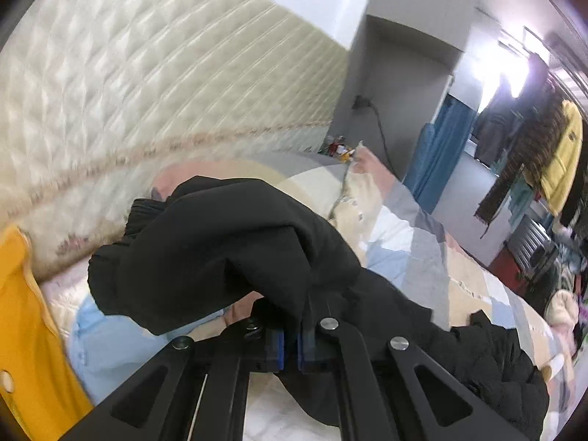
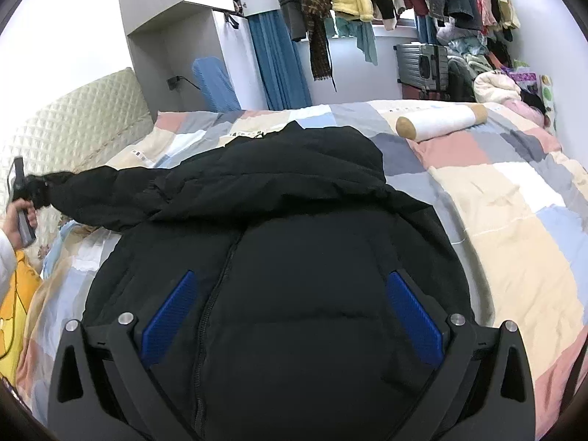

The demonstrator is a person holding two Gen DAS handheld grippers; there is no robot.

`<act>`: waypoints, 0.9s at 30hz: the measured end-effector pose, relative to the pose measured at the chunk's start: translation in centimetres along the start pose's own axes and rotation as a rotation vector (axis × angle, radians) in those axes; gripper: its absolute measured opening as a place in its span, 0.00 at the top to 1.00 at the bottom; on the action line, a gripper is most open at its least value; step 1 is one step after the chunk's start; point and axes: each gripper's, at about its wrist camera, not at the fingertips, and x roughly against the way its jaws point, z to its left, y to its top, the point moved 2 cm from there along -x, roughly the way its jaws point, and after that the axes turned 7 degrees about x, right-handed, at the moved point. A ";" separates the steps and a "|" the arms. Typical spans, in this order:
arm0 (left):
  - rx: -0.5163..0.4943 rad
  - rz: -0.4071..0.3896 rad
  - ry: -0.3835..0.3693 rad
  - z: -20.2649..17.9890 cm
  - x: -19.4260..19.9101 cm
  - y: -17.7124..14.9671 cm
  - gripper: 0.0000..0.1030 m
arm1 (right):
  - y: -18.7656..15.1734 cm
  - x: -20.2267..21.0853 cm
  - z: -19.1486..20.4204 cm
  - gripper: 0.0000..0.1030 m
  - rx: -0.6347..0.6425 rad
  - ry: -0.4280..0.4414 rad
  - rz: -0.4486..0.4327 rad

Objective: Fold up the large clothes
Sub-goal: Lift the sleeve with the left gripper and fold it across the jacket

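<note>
my left gripper (image 1: 290,345) is clenched on the cuff end of the black puffer jacket's (image 2: 294,257) sleeve (image 1: 220,242); the blue pads are pressed together with the dark fabric bunched over and between them, and the sleeve is lifted clear of the patchwork quilt (image 2: 496,202). my right gripper (image 2: 292,316) is released, its two ribbed blue pads (image 2: 169,316) spread wide above the jacket's chest, with nothing pinched between them.

i can read no brand or writing: small white tags with dark print sit on the quilt just beyond the jacket's hood (image 2: 323,154), too small to make out.

the jacket is matte, quilted in soft horizontal puffs, with a dark zipper running straight up the middle of the front. it lies front up on the quilt, long axis running away from my right gripper, hood at the far end. the held sleeve stretches out sideways from the jacket's shoulder toward the padded cream headboard (image 2: 73,128), which is stitched in a diamond pattern. the quilt under the jacket is smooth cotton in squares of pink, grey, cream, pale blue and white. beyond the jacket's far right shoulder rests a white cylindrical bolster (image 2: 441,123) with tan ends.
</note>
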 end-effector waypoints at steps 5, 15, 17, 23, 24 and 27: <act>-0.079 -0.029 -0.036 -4.9 5.0 0.6 0.97 | 0.4 0.6 -0.2 0.00 0.050 0.003 -0.028; -0.277 -0.093 -0.133 -17.8 14.6 -0.5 0.97 | 1.5 1.9 -3.5 0.00 0.119 0.042 -0.057; -0.323 -0.108 -0.161 -20.9 16.1 -1.3 0.98 | 1.6 2.3 -4.3 0.00 0.114 0.043 -0.063; -0.433 -0.096 -0.257 -30.9 19.7 -5.5 0.98 | 1.6 4.0 -6.4 0.00 0.031 0.064 -0.094; -0.442 -0.075 -0.278 -32.6 19.8 -6.7 0.98 | 1.8 4.1 -6.6 0.00 0.023 0.068 -0.098; -0.470 -0.034 -0.335 -36.9 20.3 -10.3 0.98 | 2.2 3.8 -7.4 0.00 -0.007 0.075 -0.093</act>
